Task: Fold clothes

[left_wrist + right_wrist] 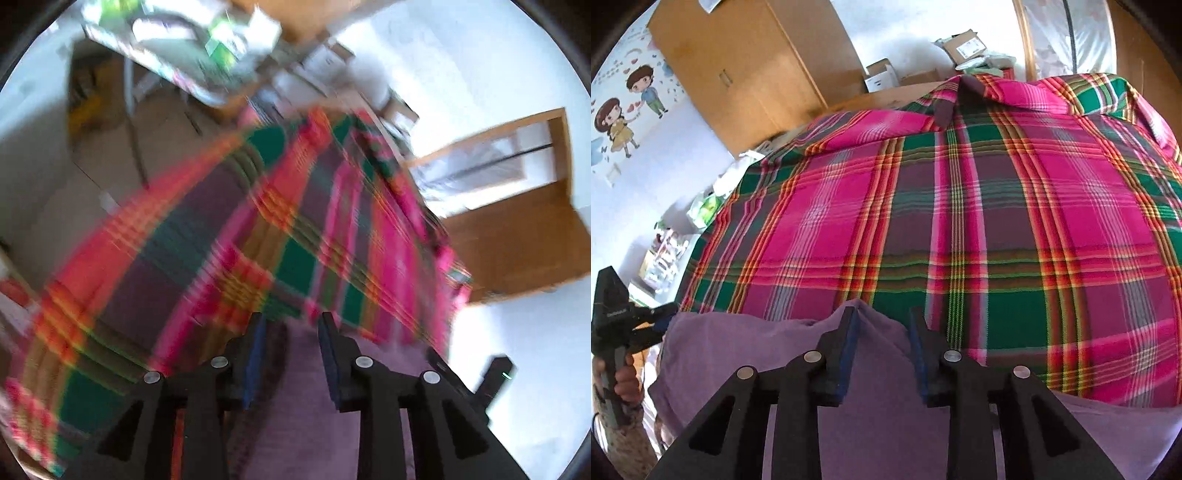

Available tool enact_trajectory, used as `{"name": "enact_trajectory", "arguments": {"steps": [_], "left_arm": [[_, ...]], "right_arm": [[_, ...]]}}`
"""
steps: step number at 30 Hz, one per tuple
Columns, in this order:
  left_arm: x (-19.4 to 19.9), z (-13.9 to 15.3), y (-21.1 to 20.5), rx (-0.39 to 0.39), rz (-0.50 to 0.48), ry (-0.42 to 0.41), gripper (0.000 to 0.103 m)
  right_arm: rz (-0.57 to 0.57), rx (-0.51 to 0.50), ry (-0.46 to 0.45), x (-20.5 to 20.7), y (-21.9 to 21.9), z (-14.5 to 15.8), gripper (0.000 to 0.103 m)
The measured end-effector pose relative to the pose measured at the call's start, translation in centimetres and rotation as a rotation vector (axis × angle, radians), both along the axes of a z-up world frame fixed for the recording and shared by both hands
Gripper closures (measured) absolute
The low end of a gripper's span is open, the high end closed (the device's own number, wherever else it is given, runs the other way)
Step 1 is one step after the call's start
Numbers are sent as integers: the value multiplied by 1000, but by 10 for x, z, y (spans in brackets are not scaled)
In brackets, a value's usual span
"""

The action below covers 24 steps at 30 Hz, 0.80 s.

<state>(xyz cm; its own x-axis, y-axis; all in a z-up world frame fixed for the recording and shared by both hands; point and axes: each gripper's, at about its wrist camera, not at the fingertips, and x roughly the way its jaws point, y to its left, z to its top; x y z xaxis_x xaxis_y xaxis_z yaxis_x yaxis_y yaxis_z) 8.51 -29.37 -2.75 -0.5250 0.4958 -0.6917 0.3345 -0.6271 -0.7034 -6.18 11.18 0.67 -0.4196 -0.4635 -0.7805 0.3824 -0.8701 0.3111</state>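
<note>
White walls, a wooden wardrobe (753,70) and a wall sticker of two cartoon children (624,107) frame the room, with cardboard boxes (886,75) stacked beyond the far edge of the bed. A plaid cover (960,206) in pink, green and purple spreads over the bed (849,101), giving a broad flat base for folding.

On the near edge of that cover lies the purple garment (798,354), rumpled, with one ridge rising right at the right hand-held gripper (882,334). Its jaws stand apart, and the left blue pad (847,354) appears to touch the raised fold, while nothing is pinched between them; I judge it is lined up to take that fold so the cloth can be lifted and laid over.

The left hand-held gripper (291,336) shows in its own badly blurred view with jaws likewise apart, hanging above purple fabric without a clear hold. From the right wrist view the same tool (617,325) sits off the garment's left end, gripped by a person's hand (626,380), probably placed there to catch the opposite edge. Folding looks barely begun, as the garment is not yet flattened.
</note>
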Motion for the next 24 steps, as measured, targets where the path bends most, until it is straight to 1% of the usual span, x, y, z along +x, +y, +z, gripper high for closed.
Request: {"name": "enact_trajectory", "arguments": {"steps": [6,11,14,17,19,21,22,23,24], "left_arm": [[2,-13,-8,140,25,-13,73],[10,-17,-3,286,-32,-9,73],[14,-14,1,292,-41,-8,73],[14,-8,5,308,-58,19,73],[10,-4,7,313,-87,33,73],[2,-10,7,345,-101,25,73],[-2,-16,7,367,-96,8,76],[-2,-22,6,384,-86,-12,82],[1,-26,5,382,-69,-20,97]], "right_arm": [[-15,13,-6,-1,-3,-2,75],[-29,-1,-18,-3,-1,-4,75],[-43,-9,-22,-3,-1,-6,75],[-46,-4,-20,-3,-1,-5,75],[-47,2,-18,-3,-2,-5,75],[-51,3,-17,-3,-3,-4,75],[-55,3,-17,-3,-3,-4,75],[-59,2,-17,-3,-3,-4,75],[-62,2,-17,-3,-3,-4,75]]}}
